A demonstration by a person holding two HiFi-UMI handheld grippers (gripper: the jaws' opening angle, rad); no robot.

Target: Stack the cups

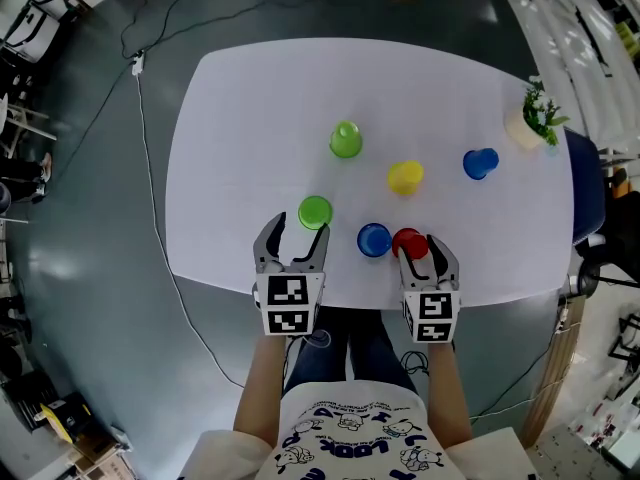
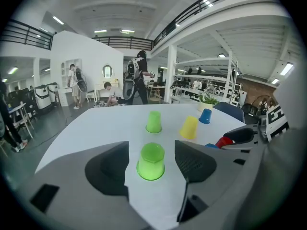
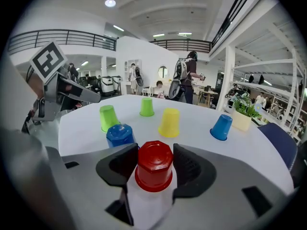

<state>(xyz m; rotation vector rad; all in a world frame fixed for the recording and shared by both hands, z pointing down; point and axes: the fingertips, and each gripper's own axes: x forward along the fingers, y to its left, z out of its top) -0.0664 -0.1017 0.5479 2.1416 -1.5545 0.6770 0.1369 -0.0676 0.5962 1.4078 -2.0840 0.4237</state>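
Near the front edge of the table (image 1: 230,118) — bare top spreading left and beyond — the right gripper (image 1: 417,243) is clasping the red cup (image 1: 409,241) between its 2 fingers (image 3: 192,171), beside a blue cup (image 1: 373,239), while the left gripper (image 1: 300,226) is gaping around the nearer green cup (image 1: 315,211), touching neither side.

a white table (image 1: 250,118) with rounded corners stands on a glossy dark grey floor (image 1: 90,268). a cable (image 1: 150,188) runs over the floor along its left side. a potted plant (image 1: 535,116) sits at the table's far right corner, with a blue chair (image 1: 588,193) just beside. the hall has a white wall (image 2: 86,56), a white column (image 2: 171,71), a railed gallery (image 2: 29,32), shelving (image 2: 206,78) and ceiling strip lights (image 2: 111,31).
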